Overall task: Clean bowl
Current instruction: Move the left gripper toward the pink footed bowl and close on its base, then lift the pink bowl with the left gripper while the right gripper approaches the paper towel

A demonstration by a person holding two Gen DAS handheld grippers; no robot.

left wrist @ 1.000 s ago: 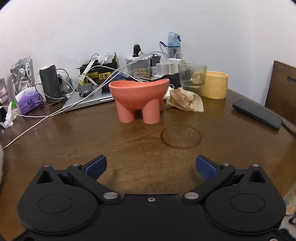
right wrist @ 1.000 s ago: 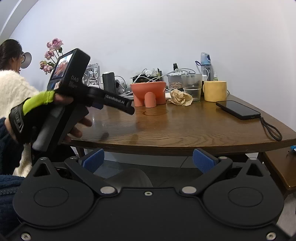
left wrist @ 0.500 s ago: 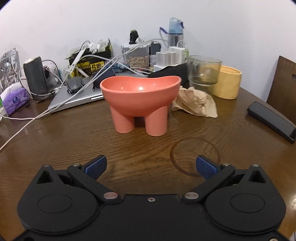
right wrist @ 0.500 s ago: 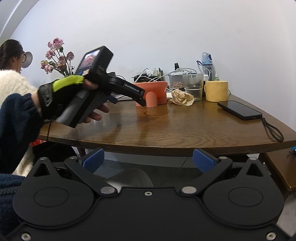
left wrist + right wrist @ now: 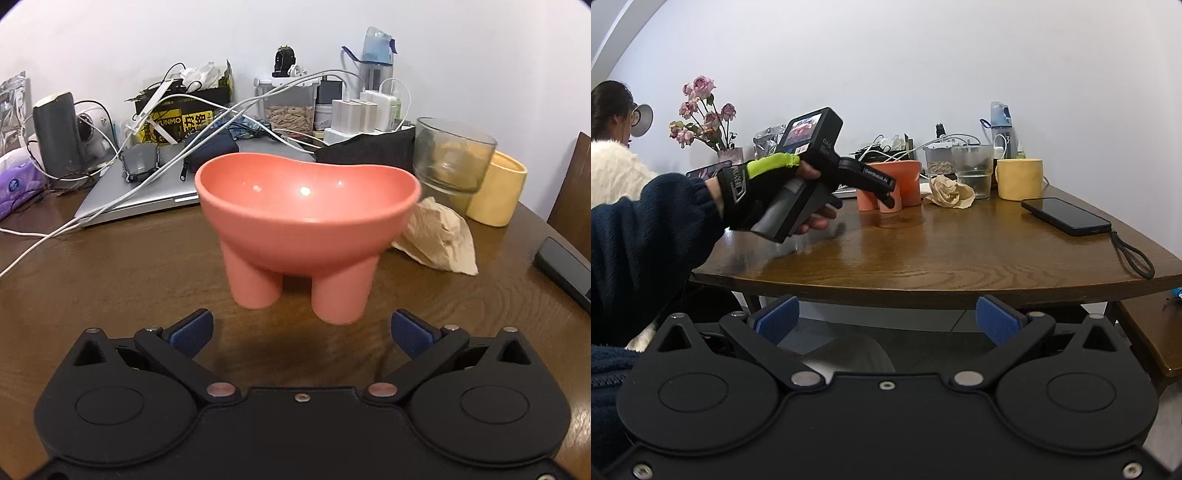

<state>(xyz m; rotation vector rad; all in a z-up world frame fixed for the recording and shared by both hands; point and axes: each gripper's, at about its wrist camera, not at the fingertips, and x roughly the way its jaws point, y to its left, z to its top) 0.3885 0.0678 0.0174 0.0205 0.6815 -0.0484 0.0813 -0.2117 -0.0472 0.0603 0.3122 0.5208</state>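
A salmon-pink bowl [image 5: 306,229] on stubby legs stands upright on the brown wooden table [image 5: 110,280]. My left gripper [image 5: 301,328] is open and empty, just in front of the bowl's legs, not touching it. A crumpled brown paper wad [image 5: 439,240] lies right of the bowl. In the right wrist view the bowl [image 5: 905,181] is far off, partly hidden by the left gripper body [image 5: 827,166] in a gloved hand. My right gripper [image 5: 886,319] is open and empty, below and in front of the table's near edge.
Behind the bowl lie a laptop [image 5: 147,192], white cables [image 5: 110,199], a glass cup [image 5: 450,158] and a yellow cup [image 5: 498,188]. A black phone [image 5: 1067,216] with a strap lies at the right. A seated person [image 5: 609,162] and flowers [image 5: 701,114] are at the left.
My left gripper has moved forward over the table toward the bowl, which now looms large just ahead of its fingers. The right gripper has stayed in place.
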